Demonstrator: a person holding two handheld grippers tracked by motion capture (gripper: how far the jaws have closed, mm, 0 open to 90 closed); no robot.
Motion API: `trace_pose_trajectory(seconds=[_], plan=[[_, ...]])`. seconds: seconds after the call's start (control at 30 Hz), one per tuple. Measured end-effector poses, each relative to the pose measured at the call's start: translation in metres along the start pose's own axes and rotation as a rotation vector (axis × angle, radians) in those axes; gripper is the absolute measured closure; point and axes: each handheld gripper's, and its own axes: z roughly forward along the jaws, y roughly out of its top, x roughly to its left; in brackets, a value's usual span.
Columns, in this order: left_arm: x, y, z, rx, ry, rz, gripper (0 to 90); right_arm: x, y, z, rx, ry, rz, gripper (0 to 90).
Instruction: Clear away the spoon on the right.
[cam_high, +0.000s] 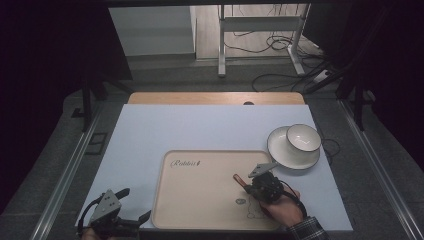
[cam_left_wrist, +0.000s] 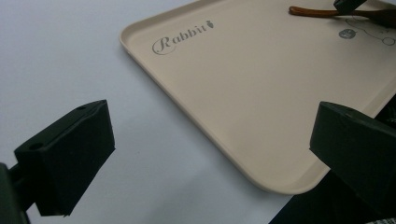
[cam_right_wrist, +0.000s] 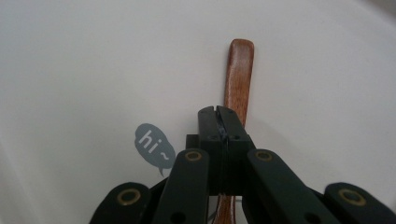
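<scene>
A beige tray (cam_high: 200, 190) lettered "Rabbit" lies at the front middle of the white table cover. A brown wooden spoon (cam_high: 239, 180) rests low over the tray's right part, its handle pointing up and to the left. My right gripper (cam_high: 248, 189) is shut on that handle; in the right gripper view the jaws of the gripper (cam_right_wrist: 218, 116) meet on the wood and the handle (cam_right_wrist: 239, 70) runs on beyond them. My left gripper (cam_high: 134, 204) stands open at the tray's front left corner, and its jaws (cam_left_wrist: 212, 149) straddle the tray's rim (cam_left_wrist: 196, 126) with nothing held.
A white plate (cam_high: 280, 150) with a white bowl (cam_high: 303, 137) on it sits just past the tray's right far corner. The white cover (cam_high: 200, 125) stretches bare behind the tray. The table's front edge runs close under both hands.
</scene>
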Motion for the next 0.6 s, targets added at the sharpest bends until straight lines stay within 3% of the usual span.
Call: trace_pose_trajectory(seconds=[0.23, 0.6], plan=[[0.0, 0.0, 0.0, 0.001, -0.001, -0.002, 0.0, -0.003, -0.002, 0.002, 0.009, -0.017, 0.009, 89.5], [0.0, 0.0, 0.0, 0.004, -0.003, -0.003, 0.0, -0.016, -0.009, -0.001, -0.001, -0.04, 0.061, 89.5]])
